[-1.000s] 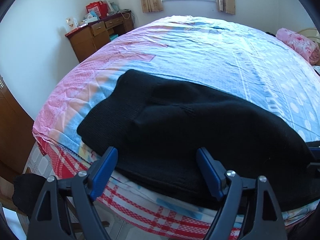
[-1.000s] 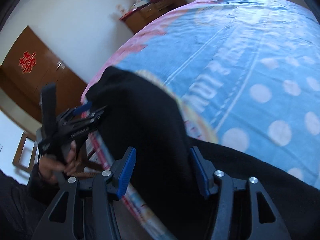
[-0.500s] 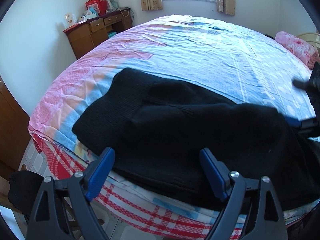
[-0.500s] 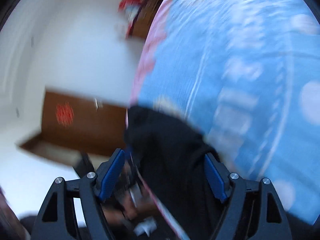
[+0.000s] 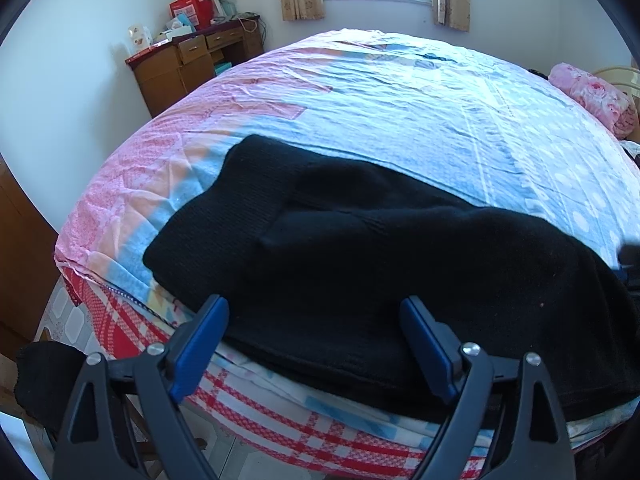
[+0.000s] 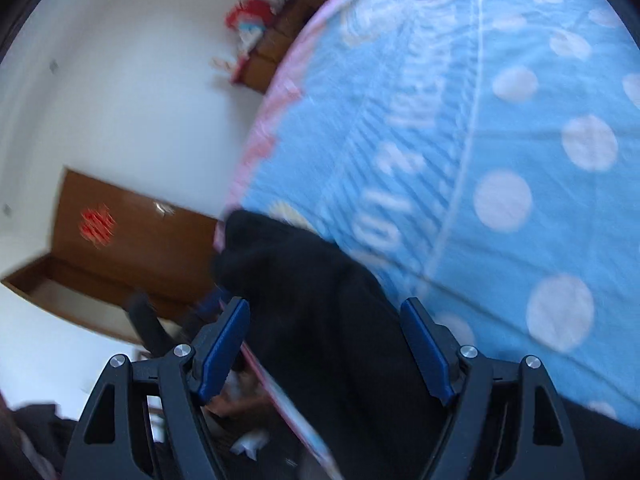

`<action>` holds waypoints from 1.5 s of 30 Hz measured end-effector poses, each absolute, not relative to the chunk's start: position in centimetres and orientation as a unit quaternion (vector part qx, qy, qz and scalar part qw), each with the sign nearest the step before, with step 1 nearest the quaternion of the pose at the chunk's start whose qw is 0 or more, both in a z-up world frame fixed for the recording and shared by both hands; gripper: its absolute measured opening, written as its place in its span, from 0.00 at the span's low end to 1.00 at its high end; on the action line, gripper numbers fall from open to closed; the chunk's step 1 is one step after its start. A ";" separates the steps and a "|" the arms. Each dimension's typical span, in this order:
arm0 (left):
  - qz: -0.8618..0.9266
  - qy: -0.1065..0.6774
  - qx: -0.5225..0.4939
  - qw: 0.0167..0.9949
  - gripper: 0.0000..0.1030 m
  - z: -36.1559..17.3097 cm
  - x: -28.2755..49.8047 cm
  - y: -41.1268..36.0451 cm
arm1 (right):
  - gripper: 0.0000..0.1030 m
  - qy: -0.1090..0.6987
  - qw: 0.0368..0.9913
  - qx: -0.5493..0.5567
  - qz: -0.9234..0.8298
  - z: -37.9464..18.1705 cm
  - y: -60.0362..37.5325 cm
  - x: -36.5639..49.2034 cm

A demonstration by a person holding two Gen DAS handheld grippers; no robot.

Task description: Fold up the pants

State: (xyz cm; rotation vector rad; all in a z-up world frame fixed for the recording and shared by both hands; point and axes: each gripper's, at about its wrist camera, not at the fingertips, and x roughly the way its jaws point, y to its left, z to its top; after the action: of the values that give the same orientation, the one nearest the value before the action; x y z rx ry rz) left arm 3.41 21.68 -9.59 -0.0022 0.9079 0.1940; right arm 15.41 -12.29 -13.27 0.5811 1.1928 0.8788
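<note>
The black pants (image 5: 360, 248) lie folded in a thick band along the near edge of the bed. My left gripper (image 5: 316, 324) is open and empty, just above the pants' near edge. My right gripper (image 6: 326, 332) is open and empty over the other end of the pants (image 6: 320, 300); this view is blurred. The right gripper's tip shows at the right edge of the left wrist view (image 5: 630, 264). The left gripper shows dimly in the right wrist view (image 6: 168, 320).
The bed (image 5: 400, 100) has a pink and blue sheet with white dots. A wooden desk (image 5: 192, 64) with boxes stands at the far left wall. A pink pillow (image 5: 592, 96) lies at the far right. A brown wardrobe (image 6: 120, 240) stands left of the bed.
My right gripper has swung over the right end of the pants and tilted; its view is blurred with motion. The left gripper has stayed open by the near edge.
</note>
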 end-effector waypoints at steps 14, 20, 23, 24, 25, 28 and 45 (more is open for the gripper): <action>0.097 0.438 0.011 0.894 0.89 -9.7 3.3 21.5 | 0.77 0.510 0.691 0.163 0.486 -11.4 -7.2 11.9; 0.093 0.441 -0.001 0.893 0.89 -9.6 3.4 21.6 | 0.81 0.511 0.615 0.382 0.463 -15.4 -6.6 18.2; 0.093 0.440 -0.001 0.893 0.89 -9.6 3.4 21.6 | 0.81 0.463 0.634 0.431 0.445 -14.4 -8.1 20.0; 0.093 0.440 0.000 0.893 0.89 -9.6 3.4 21.6 | 0.81 0.450 0.642 0.438 0.440 -14.1 -8.6 20.3; 0.093 0.440 0.001 0.893 0.89 -9.6 3.4 21.6 | 0.81 0.438 0.646 0.446 0.438 -14.0 -9.1 20.5; 0.093 0.440 0.001 0.893 0.90 -9.6 3.4 21.5 | 0.81 0.405 0.670 0.451 0.429 -12.9 -10.7 20.5; 0.090 0.443 0.001 0.892 0.92 -9.7 3.6 21.3 | 0.81 0.519 0.681 0.246 0.455 -11.8 -7.4 17.7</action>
State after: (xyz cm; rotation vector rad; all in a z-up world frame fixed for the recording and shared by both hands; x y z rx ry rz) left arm 3.56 21.35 -9.74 0.0023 0.9191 0.1873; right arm 17.69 -7.41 -11.81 0.5518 1.1647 1.0206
